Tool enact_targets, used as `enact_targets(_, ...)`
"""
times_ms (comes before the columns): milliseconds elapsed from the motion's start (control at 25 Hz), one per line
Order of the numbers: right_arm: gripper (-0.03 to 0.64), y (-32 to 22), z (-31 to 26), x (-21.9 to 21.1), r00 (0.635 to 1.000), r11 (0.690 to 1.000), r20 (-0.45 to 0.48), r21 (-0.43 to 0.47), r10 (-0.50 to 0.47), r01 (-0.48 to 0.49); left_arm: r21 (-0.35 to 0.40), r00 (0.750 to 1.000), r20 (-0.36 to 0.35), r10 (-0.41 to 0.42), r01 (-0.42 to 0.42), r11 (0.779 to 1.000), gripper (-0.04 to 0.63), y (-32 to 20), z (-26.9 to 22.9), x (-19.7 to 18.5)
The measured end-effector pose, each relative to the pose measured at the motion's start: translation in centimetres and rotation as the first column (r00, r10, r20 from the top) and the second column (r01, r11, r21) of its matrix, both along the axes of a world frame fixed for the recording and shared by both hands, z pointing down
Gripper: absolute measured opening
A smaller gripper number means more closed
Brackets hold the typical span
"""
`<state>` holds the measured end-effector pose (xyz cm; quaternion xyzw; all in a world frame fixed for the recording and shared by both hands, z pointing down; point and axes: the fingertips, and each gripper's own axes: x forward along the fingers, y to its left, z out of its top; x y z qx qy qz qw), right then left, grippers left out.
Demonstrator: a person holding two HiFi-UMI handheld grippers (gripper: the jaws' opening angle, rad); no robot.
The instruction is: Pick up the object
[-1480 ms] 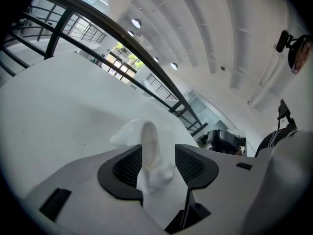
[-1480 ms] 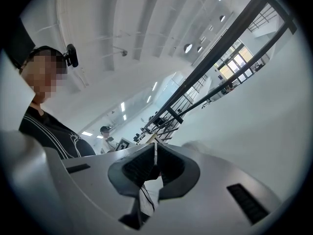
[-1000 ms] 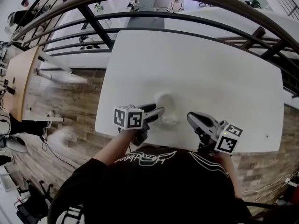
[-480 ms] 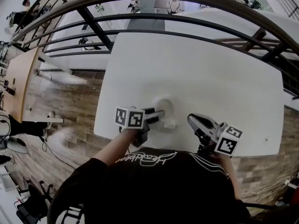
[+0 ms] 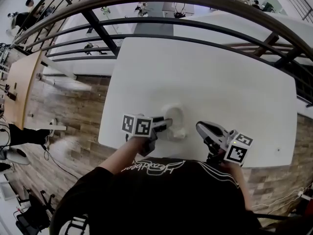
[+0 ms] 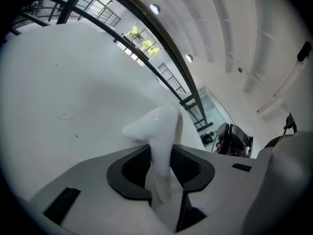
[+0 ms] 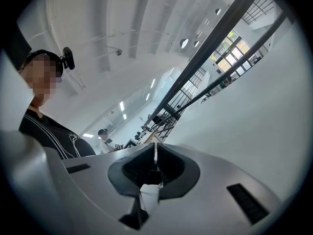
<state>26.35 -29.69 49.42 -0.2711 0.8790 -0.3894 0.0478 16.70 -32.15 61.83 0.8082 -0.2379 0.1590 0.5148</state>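
Jaws of left gripper [image 5: 165, 124] are just closing onto white object [image 6: 160, 131] by its narrow stem, at table [image 5: 220, 82] front edge. It's looking glossy, rigid, light, probably slippery and brittle. Right gripper [image 5: 201, 128] is sitting closed, empty.

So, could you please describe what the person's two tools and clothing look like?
Both the left tool and the right tool have smooth grey bodies with dark pads. Each carries a white cube printed with black square markers. The person wears a black short-sleeved shirt with a white line print.
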Motion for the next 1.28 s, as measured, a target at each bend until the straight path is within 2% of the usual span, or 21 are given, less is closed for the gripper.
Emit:
enact_targets(320,0.021,-0.1,0.7,-0.2,1.0,1.0,-0.01,-0.017,0.009,-0.009,0.02,1.0,-0.003,0.0,0.0,1.0,0.129,-0.1,-0.1,-0.2)
enact_targets(560,0.021,-0.1,0.8,-0.3,0.999,0.999,-0.014,-0.019,0.029,-0.03,0.035,0.999,-0.039,0.0,0.001,0.999,0.129,-0.5,-1.5,0.0)
enact_targets(800,0.021,0.9,-0.7,-0.7,0.998,0.998,-0.019,-0.006,0.063,-0.063,0.076,0.996,-0.091,0.025,-0.018,0.997,0.128,0.0,-5.0,-0.5)
enact_targets(1000,0.021,1.7,-3.0,-1.1,0.994,0.994,-0.022,0.043,0.106,-0.105,0.116,0.991,-0.126,0.047,-0.032,0.993,0.128,0.9,-7.9,-1.6)
enact_targets(1280,0.021,3.4,-6.7,-3.1,0.984,0.978,-0.043,0.124,0.172,-0.166,0.205,0.985,-0.147,0.092,-0.061,0.977,0.127,3.4,-13.1,-5.5)
